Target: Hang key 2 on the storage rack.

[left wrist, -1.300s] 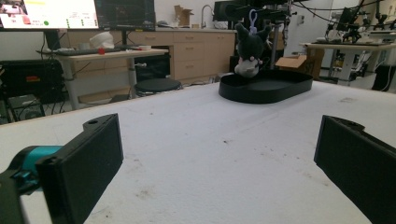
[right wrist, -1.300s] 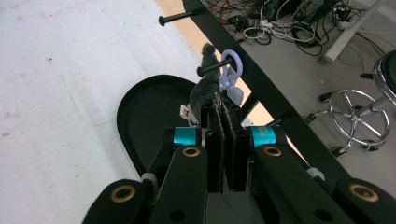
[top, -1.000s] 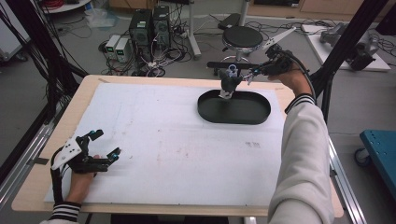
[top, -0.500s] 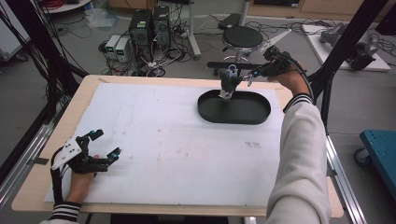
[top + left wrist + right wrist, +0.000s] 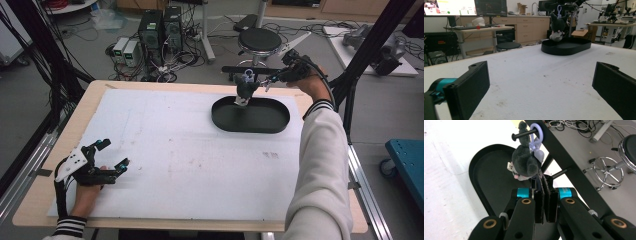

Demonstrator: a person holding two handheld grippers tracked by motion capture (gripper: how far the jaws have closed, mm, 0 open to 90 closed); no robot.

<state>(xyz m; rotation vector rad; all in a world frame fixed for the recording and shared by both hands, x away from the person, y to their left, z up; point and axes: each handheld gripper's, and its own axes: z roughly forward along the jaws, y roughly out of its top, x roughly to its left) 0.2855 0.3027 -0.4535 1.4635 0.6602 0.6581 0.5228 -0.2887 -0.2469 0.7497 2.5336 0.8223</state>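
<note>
Plush keychain toy, dark grey, hangs by its lilac loop from a black peg on the rack at the far edge of the desk, toward the far right corner. The toy dangles just above the far rim of the black oval tray, which lies on the white desk surface near that same corner.

Right gripper: jaws pressed together, tips just beside the toy's lower body. Whether a thin tag or fold of the toy is caught between them cannot be told; no object is plainly pinched.

Left gripper: jaws spread wide with nothing between them, resting on the desk near the left front corner, well apart from the tray. It takes no part at present.

Assessment: the step in hand appears to be the hanging of the toy on the peg, and the loop already sits over the peg. Alternatively, the toy is about to be taken down into the tray; the pictures do not settle which.

Next move, as judged: draw the right gripper clear without dragging the loop off the peg's open end, or spread the jaws to grasp the toy.
</note>
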